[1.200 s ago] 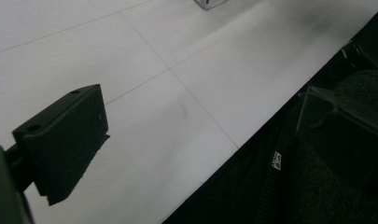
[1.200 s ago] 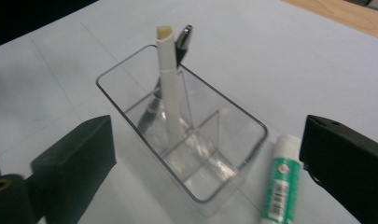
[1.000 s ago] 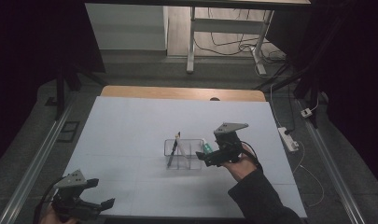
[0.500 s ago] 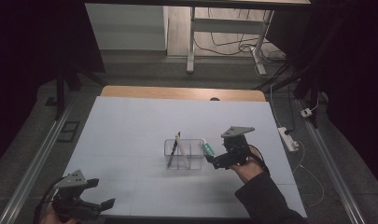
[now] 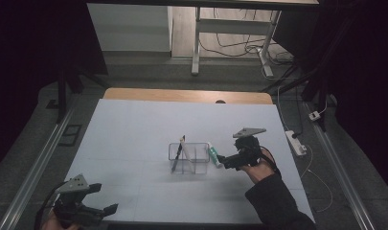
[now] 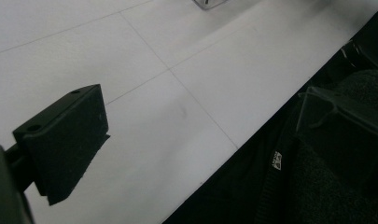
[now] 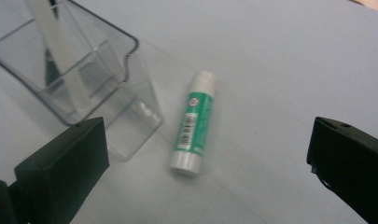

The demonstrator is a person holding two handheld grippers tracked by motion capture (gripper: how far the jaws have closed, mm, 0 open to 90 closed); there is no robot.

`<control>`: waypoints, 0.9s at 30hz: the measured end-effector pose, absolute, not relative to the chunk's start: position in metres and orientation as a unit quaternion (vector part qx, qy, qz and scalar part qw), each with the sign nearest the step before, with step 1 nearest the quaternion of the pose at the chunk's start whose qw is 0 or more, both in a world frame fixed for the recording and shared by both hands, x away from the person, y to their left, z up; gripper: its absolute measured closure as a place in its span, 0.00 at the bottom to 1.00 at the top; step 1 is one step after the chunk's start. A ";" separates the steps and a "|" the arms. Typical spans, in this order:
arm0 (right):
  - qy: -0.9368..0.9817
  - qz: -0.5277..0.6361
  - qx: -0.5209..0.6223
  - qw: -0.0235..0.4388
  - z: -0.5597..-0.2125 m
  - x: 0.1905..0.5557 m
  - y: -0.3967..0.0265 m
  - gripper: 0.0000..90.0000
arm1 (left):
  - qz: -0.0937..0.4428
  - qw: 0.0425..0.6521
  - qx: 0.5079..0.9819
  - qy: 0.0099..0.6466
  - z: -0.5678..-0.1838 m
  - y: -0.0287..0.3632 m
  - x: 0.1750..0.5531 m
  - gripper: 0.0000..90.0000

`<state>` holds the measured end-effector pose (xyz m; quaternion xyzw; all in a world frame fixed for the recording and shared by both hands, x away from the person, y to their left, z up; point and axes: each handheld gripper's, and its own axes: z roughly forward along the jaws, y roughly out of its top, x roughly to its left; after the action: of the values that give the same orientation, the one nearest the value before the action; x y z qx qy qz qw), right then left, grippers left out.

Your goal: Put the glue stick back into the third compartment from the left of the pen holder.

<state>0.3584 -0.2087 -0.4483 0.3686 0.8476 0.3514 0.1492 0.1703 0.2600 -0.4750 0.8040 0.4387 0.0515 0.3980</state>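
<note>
White table (image 5: 134, 129), right tongs (image 7: 210, 154) wide open over lying glue stick (image 7: 194, 124), untouched, left tongs (image 5: 105, 203) spread, empty

1. Glue stick (image 7: 193, 122): green body with white cap and base, small barcode label;
2. Organiser (image 7: 84, 70): clear plastic;
3. Table (image 5: 134, 129): pale blue-white with faint grid lines;
4. Right gripper (image 7: 207, 177): black jaws.

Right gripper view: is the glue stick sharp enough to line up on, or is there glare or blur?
Right gripper view: glue stick sharp, label readable, no glare; the clear organizer shows faint reflections. High view: dim, dark surroundings, stick small beside the right tool. Left gripper view: near jaw soft, table evenly lit.
</note>
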 end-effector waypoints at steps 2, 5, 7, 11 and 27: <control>0.845 0.347 0.376 0.154 -0.451 0.362 -0.210 0.00 | 0.051 0.398 0.804 0.439 -0.475 0.260 0.170 0.03; 0.845 0.336 0.385 0.158 -0.455 0.366 -0.210 0.00 | 0.051 0.397 0.804 0.439 -0.475 0.260 0.170 0.03; 0.847 0.328 0.388 0.159 -0.459 0.369 -0.210 0.00 | 0.051 0.397 0.804 0.439 -0.475 0.260 0.170 0.03; 0.846 0.317 0.400 0.156 -0.464 0.375 -0.208 0.00 | 0.051 0.397 0.804 0.439 -0.475 0.260 0.171 0.03; 0.859 0.274 0.415 0.126 -0.493 0.398 -0.190 0.00 | 0.048 0.395 0.805 0.440 -0.476 0.260 0.172 0.03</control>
<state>0.3977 -0.1905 -0.4933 0.4145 0.8585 0.2744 0.1258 0.1715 0.2596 -0.4756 0.8048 0.4403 0.0484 0.3950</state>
